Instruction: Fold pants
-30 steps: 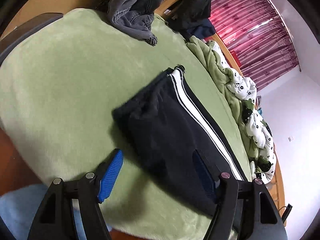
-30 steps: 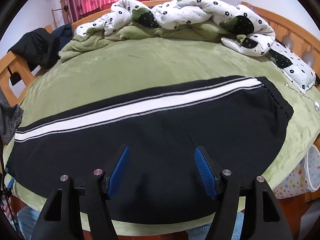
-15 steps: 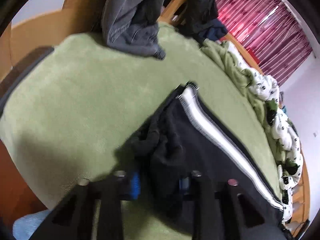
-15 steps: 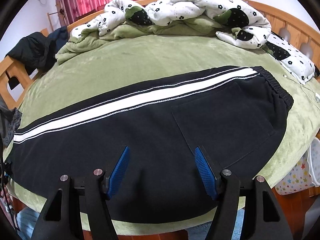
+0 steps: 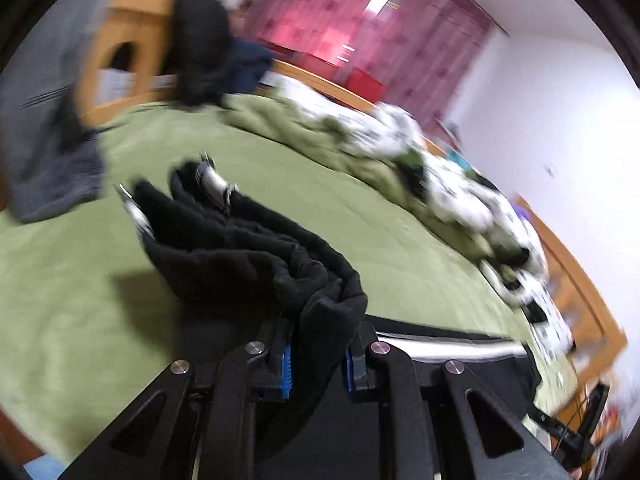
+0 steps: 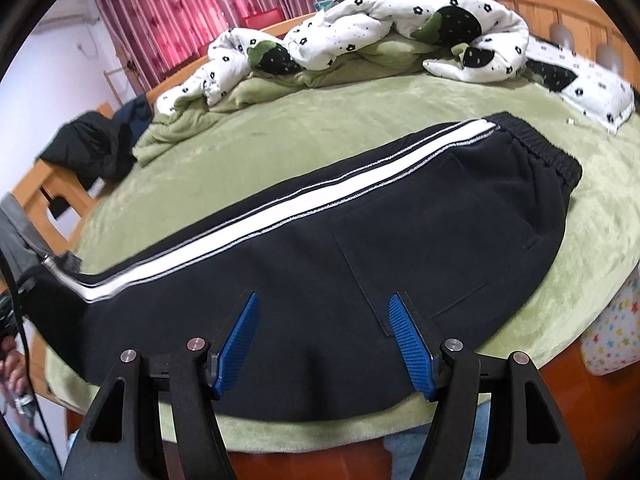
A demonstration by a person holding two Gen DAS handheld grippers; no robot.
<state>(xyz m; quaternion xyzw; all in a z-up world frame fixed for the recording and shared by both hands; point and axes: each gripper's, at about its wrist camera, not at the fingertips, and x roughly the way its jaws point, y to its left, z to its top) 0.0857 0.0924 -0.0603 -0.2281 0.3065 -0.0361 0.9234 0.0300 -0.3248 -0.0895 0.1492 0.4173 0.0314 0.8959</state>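
Note:
Black pants [image 6: 400, 216] with a white side stripe lie along the green bed [image 6: 360, 112], waistband at the right. My left gripper [image 5: 318, 360] is shut on the leg cuffs of the pants [image 5: 248, 252] and holds them bunched and lifted above the bed; the view is blurred. In the right wrist view the lifted leg end shows at the far left [image 6: 52, 280]. My right gripper [image 6: 324, 340] is open and empty, hovering over the near edge of the pants around the thigh.
A white flowered quilt [image 6: 360, 32] and green blanket are heaped along the far side. Dark clothes [image 6: 88, 148] hang on the wooden bed frame at the left. Grey jeans [image 5: 48, 152] lie at the bed's end. Red curtains behind.
My left gripper shut on the leg cuffs, lifted them and swung them toward the waistband. The right gripper stayed open and shifted slightly.

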